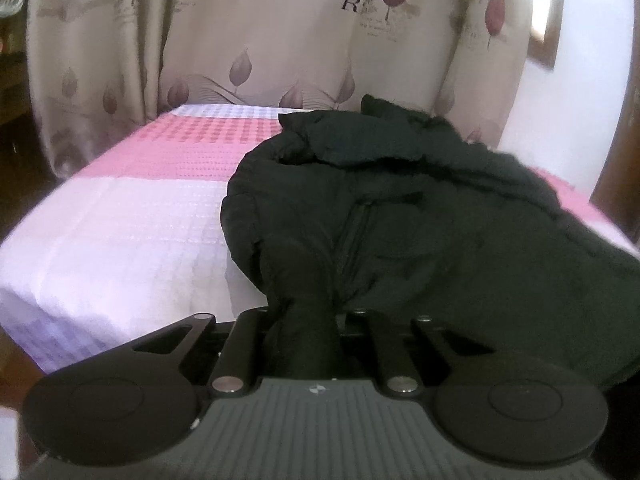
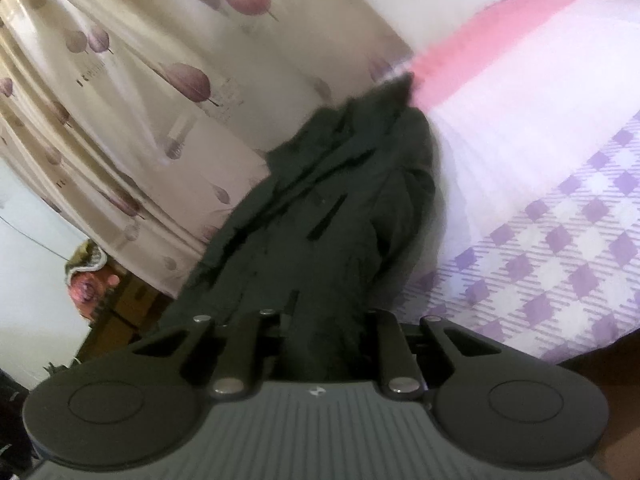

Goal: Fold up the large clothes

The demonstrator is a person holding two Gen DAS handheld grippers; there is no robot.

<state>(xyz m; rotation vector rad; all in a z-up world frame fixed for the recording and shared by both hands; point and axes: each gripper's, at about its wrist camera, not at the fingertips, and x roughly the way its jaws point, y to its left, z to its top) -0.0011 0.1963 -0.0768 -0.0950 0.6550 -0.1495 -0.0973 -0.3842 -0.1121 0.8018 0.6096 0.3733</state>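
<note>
A large black padded jacket (image 1: 400,208) lies rumpled on the right half of a bed with a pink and white waffle cover (image 1: 120,224). My left gripper (image 1: 310,320) is shut on a bunched edge of the jacket at its near end; the fabric hides the fingertips. In the right wrist view the same jacket (image 2: 328,208) stretches away from the camera, partly lifted, with the bed cover (image 2: 520,128) to its right. My right gripper (image 2: 320,320) is shut on another bunch of the jacket, with its fingertips buried in cloth.
A beige curtain with purple leaf prints (image 1: 260,40) hangs behind the bed and also shows in the right wrist view (image 2: 140,100). A lilac checked sheet (image 2: 560,248) covers the bed's side. A white wall (image 1: 592,80) stands at the right.
</note>
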